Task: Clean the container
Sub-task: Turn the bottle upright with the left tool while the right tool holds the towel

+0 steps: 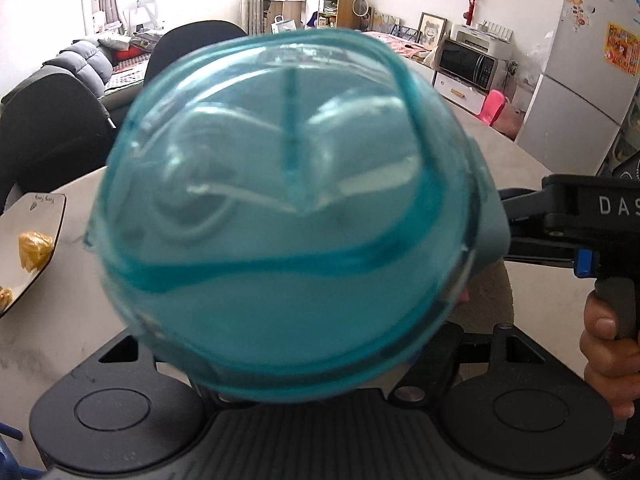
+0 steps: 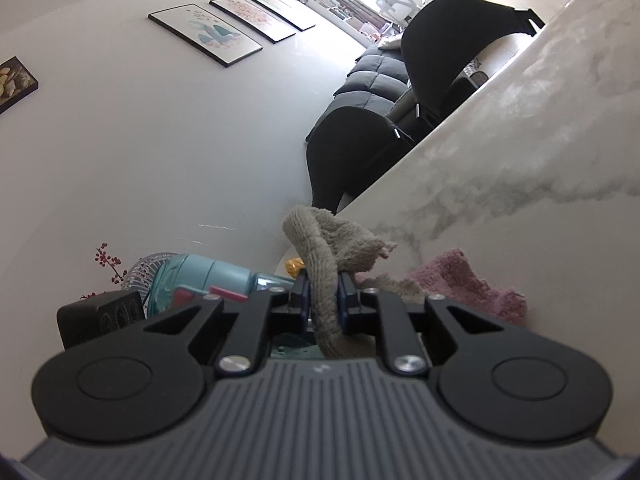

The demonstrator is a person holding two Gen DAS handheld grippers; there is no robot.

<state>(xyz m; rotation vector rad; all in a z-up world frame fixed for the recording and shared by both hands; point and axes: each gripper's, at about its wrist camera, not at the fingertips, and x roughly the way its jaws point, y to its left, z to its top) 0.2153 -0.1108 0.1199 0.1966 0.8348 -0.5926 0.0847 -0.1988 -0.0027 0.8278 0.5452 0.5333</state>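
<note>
The container (image 1: 288, 216), a see-through teal tub with a divider down its middle, is up off the table (image 1: 500, 148) and fills the left wrist view, its base turned toward the lens and a little blurred. The left gripper (image 1: 304, 364) must be carrying it, since nothing else is under it, but the tub hides the fingertips entirely, so I can't tell where the pads bite or how much wall they have. That is my first worry: smooth plastic, held somewhere near one edge, could twist or slide out once something pushes on it.

The pushing will come from the right gripper (image 2: 325, 300). Its jaws are nearly closed, pinching a beige cloth (image 2: 324, 248) that stands up between the pads in a loose fold, a frayed end flopping to one side. In the left view that tool reaches in from the right, a hand (image 1: 612, 356) on its grip, its nose out of sight behind the tub's far side. If the wipe goes in hard, the tub may swing round in the other grip, and the floppy fold may bunch so that bare pads scrape the plastic instead.

Below lies a pink towel (image 2: 472, 284), just beside the right tool. At the table's left edge a tray (image 1: 52, 240) carries yellow scraps (image 1: 34, 250); a dropped tub could land among them.
</note>
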